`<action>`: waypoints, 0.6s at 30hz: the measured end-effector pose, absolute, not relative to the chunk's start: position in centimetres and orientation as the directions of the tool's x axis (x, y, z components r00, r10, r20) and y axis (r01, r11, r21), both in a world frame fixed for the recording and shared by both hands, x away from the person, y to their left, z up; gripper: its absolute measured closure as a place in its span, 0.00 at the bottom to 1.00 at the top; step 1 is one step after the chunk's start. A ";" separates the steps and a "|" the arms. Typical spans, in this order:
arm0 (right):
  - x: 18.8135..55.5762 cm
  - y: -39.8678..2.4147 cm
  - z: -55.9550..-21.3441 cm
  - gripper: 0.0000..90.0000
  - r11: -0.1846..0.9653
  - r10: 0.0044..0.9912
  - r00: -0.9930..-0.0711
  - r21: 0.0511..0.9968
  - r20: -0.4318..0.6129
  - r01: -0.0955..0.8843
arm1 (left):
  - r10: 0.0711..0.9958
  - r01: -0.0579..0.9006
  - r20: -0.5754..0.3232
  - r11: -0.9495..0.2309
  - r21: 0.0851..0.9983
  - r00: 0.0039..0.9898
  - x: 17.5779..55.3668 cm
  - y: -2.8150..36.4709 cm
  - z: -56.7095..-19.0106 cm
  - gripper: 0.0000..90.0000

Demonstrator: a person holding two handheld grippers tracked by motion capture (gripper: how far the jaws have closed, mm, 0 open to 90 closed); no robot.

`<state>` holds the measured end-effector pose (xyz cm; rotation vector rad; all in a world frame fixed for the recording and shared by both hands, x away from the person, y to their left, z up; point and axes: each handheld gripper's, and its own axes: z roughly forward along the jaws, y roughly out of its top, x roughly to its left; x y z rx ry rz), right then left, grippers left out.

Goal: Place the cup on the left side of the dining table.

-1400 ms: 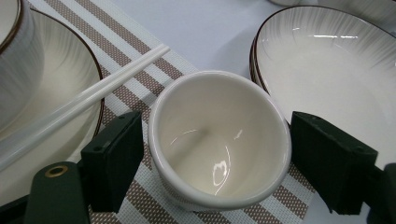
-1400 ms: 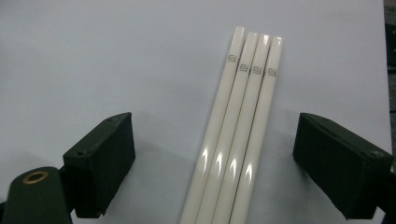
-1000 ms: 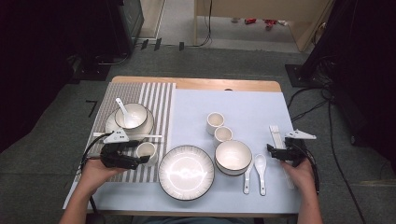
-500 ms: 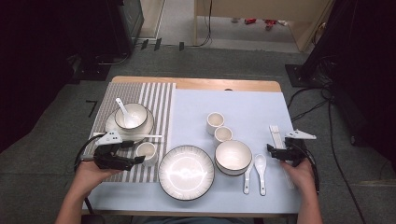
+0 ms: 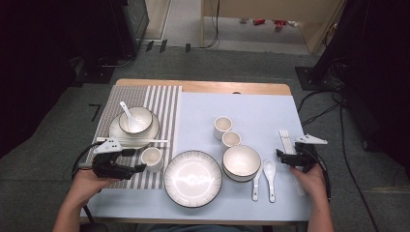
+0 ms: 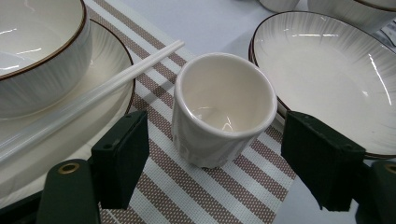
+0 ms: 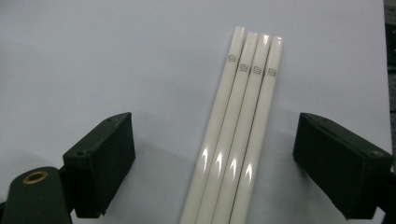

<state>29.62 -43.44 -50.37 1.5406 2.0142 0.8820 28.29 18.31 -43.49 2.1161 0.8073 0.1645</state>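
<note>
A small white cup (image 6: 223,107) stands upright on the striped mat (image 6: 219,196), between the jaws of my left gripper (image 6: 222,156). The jaws have just been closing a little, and gaps remain on both sides, so the pads do not touch the cup. In the high view the left gripper (image 5: 135,160) lies at the near left, pointing right at the cup (image 5: 153,157). My right gripper (image 7: 212,168) is open over several white chopsticks (image 7: 243,130) that lie side by side on the blue cloth. It sits at the right edge (image 5: 292,155), with the chopsticks (image 5: 286,139) just beyond it.
A bowl with a spoon on a plate (image 5: 136,121) and a chopstick pair (image 5: 133,141) lie on the mat behind the cup. A large plate (image 5: 192,178), a bowl (image 5: 241,162), two cups (image 5: 226,131) and two spoons (image 5: 263,179) sit mid-table.
My left hand and forearm have shifted slightly toward the near-left, with the gripper still at the cup. The cup and the right gripper have not moved.
</note>
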 end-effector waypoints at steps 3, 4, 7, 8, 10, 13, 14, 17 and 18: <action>29.6 -43.4 -50.4 0.14 0.170 0.962 -0.273 0.721 0.027 0.672 | 0.605 0.493 -0.163 -0.431 0.755 0.779 28.3 18.6 -43.7 0.27; 29.6 -43.4 -50.4 0.14 0.170 0.962 -0.273 0.721 0.027 0.672 | 0.606 0.495 -0.166 -0.429 0.755 0.778 28.3 18.8 -43.8 0.27; 29.6 -43.4 -50.4 0.14 0.170 0.962 -0.273 0.721 0.027 0.672 | 0.608 0.493 -0.161 -0.431 0.756 0.778 28.3 19.1 -44.1 0.27; 29.6 -43.4 -50.4 0.14 0.170 0.962 -0.273 0.721 0.027 0.672 | 0.608 0.497 -0.165 -0.431 0.753 0.777 28.3 19.1 -44.2 0.27; 29.6 -43.4 -50.4 0.14 0.171 0.962 -0.273 0.721 0.027 0.672 | 0.608 0.489 -0.156 -0.431 0.759 0.778 28.2 19.2 -44.5 0.27; 29.6 -43.4 -50.4 0.14 0.170 0.962 -0.273 0.721 0.027 0.672 | 0.608 0.486 -0.153 -0.432 0.760 0.779 28.2 19.4 -44.8 0.27; 29.6 -43.4 -50.4 0.14 0.170 0.962 -0.273 0.721 0.027 0.672 | 0.608 0.486 -0.153 -0.432 0.760 0.779 28.2 19.4 -44.8 0.27; 29.6 -43.4 -50.4 0.14 0.170 0.962 -0.273 0.721 0.027 0.672 | 0.608 0.484 -0.155 -0.423 0.766 0.778 28.2 19.7 -45.0 0.27; 29.6 -43.4 -50.4 0.14 0.170 0.962 -0.273 0.721 0.027 0.672 | 0.608 0.480 -0.152 -0.422 0.770 0.779 28.3 19.8 -45.1 0.27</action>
